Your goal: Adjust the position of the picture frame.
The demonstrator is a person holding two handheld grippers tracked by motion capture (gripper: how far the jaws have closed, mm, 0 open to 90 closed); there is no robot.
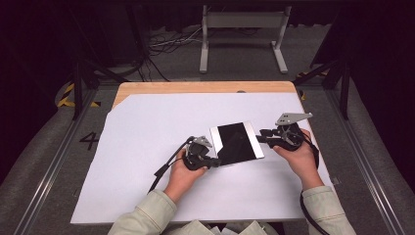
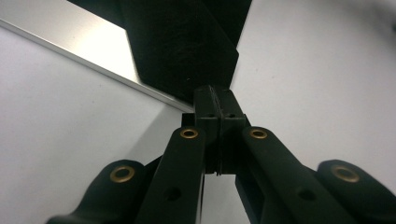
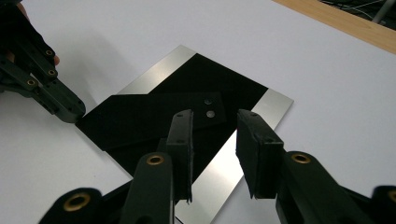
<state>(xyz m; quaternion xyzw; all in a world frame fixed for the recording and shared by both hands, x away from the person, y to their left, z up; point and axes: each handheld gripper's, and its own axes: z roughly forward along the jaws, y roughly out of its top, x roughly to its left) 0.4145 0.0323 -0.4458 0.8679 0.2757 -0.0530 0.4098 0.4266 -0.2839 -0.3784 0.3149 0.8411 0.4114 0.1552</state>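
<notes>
Pinching the tablet [image 1: 237, 143] corner, the left gripper [image 1: 214, 161] has jaws closed on it; the right gripper [image 3: 214, 154], above the opposite edge, gapes open. One-sided lifting could let it pivot and slip.

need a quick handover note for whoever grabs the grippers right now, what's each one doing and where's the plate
Left gripper: jaws shut on the near left corner of the plate, as the left gripper view shows.
Right gripper: jaws open, poised over the plate's opposite edge, gripping nothing.
Plate: glossy black face with silver strips along two sides, on the white sheet right of the table's centre; whether the pinched corner is lifted is hard to tell.
Done: left grip secured.
Left: probably bring the right gripper onto its edge and close it, then move the plate wherever it is meant to go.
</notes>
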